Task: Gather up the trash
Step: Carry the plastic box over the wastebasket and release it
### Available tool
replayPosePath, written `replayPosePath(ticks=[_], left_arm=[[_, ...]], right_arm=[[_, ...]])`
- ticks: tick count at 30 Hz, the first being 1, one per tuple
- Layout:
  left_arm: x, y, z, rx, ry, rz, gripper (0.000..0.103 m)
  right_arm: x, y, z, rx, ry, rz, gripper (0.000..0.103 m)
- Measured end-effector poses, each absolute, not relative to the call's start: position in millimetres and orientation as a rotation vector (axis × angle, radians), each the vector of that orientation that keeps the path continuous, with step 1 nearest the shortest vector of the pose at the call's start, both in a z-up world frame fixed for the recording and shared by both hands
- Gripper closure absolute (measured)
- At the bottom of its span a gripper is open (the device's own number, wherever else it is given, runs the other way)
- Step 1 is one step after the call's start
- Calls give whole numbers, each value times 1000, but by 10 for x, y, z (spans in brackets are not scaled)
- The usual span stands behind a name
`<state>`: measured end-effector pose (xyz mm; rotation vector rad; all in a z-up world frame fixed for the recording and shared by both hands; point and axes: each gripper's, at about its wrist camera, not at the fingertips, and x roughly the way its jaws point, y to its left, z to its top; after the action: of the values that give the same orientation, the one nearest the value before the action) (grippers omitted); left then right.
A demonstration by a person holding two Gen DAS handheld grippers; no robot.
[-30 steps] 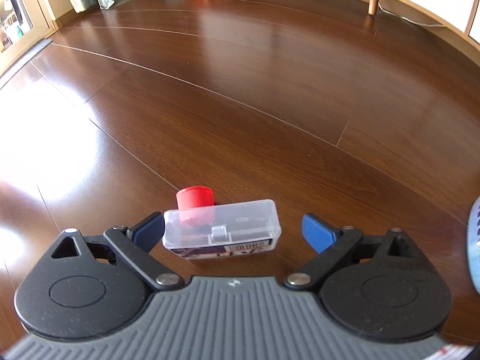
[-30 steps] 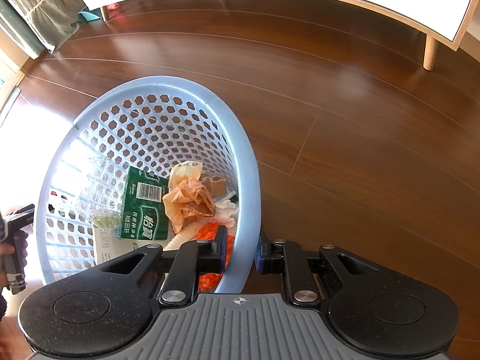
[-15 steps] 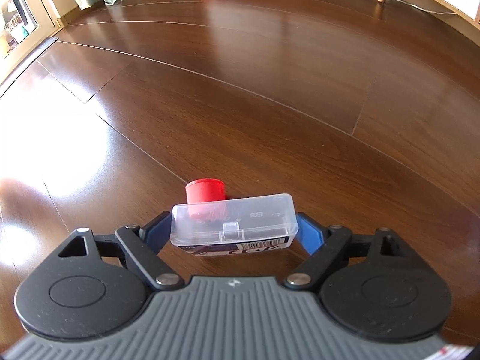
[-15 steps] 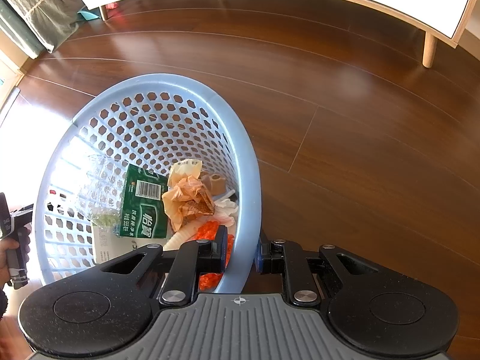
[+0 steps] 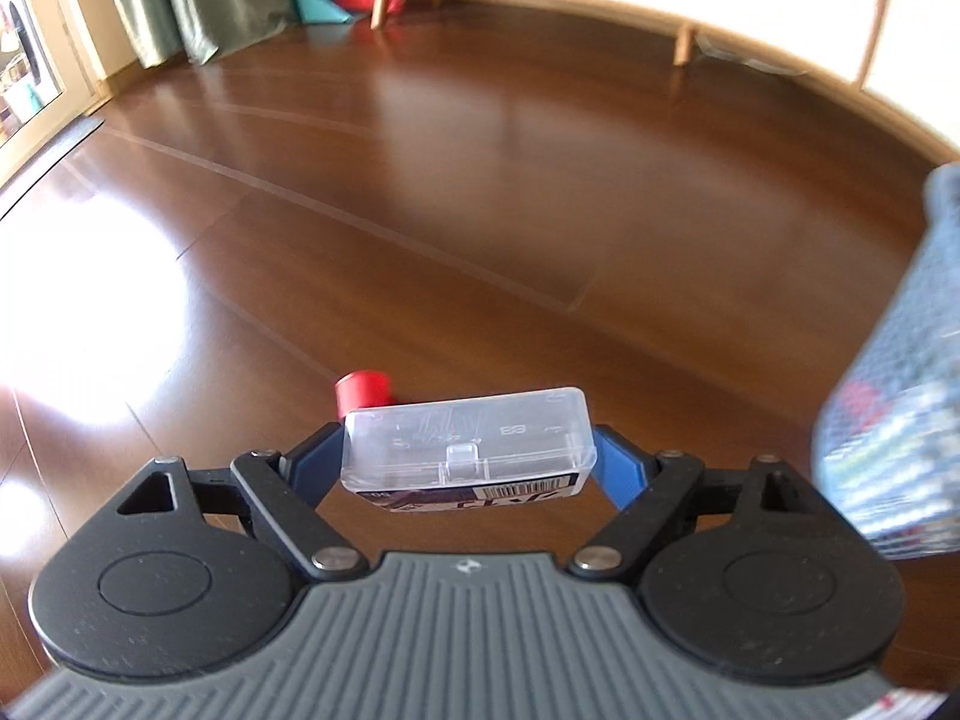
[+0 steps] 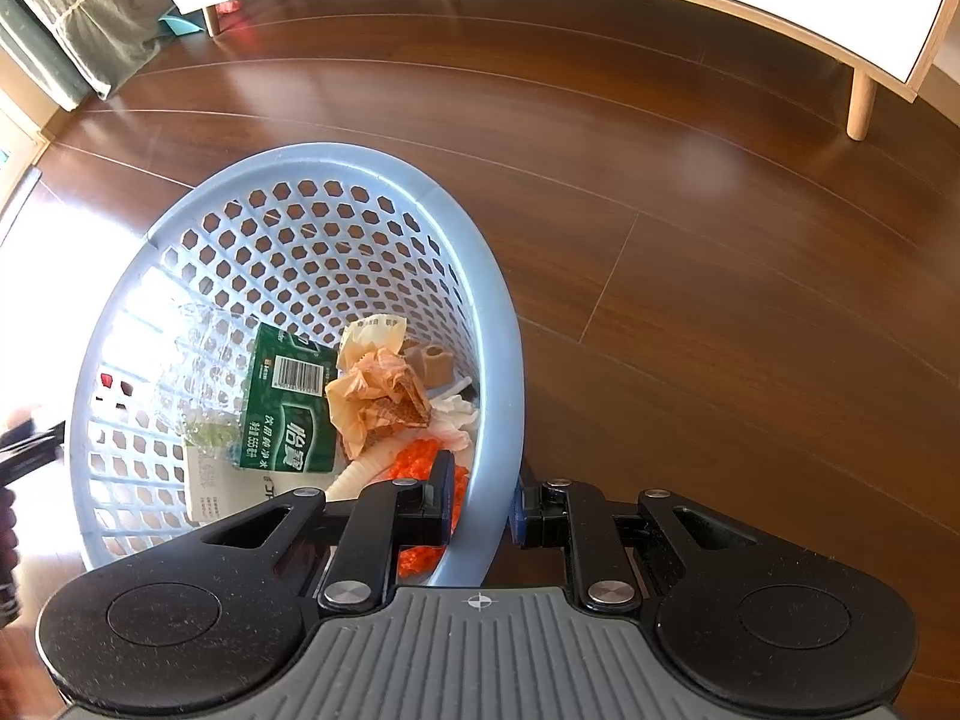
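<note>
My left gripper is shut on a clear plastic box with a barcode label, held by its two short ends above the floor. A red bottle cap lies on the wooden floor just beyond the box. My right gripper is shut on the rim of a light-blue perforated basket, which is tilted. Inside it lie a green-labelled bottle, crumpled brown paper, orange scraps and white wrappers. The basket shows blurred at the right edge of the left wrist view.
Dark wooden floor stretches ahead. A white cabinet on wooden legs runs along the back wall. Green curtains and a teal and red object stand at the far left. A person's hand on a black grip is beside the basket.
My left gripper closed on the clear box and lifted it off the floor; the red cap stayed behind. The basket came into the left view. The right gripper and basket barely moved.
</note>
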<state>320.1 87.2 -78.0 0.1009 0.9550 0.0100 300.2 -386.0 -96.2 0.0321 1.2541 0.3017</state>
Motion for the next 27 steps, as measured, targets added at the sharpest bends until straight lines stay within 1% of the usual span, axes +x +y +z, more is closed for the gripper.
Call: replayPosePath(ticks=[6, 10, 15, 21, 23, 25, 27], left_arm=[[3013, 353, -111, 110, 889, -187, 19], [2887, -75, 147, 123, 833, -336, 19], [2794, -502, 235, 139, 814, -475, 19], [2732, -843, 208, 150, 820, -605, 19], [2690, -907, 173, 167, 816, -631, 17], [2646, -948, 163, 191, 805, -636, 12], [2634, -944, 160, 197, 806, -626, 12]], right_arm=[[2950, -3822, -915, 25, 1246, 304, 88], [2953, -3797, -905, 26, 1243, 308, 88], [2943, -3800, -893, 29, 1242, 308, 88], [2905, -3790, -878, 33, 1241, 311, 88], [2929, -3786, -883, 35, 1241, 311, 88], [2927, -3794, -879, 36, 1241, 311, 88], [2925, -3795, -877, 39, 1242, 310, 88]])
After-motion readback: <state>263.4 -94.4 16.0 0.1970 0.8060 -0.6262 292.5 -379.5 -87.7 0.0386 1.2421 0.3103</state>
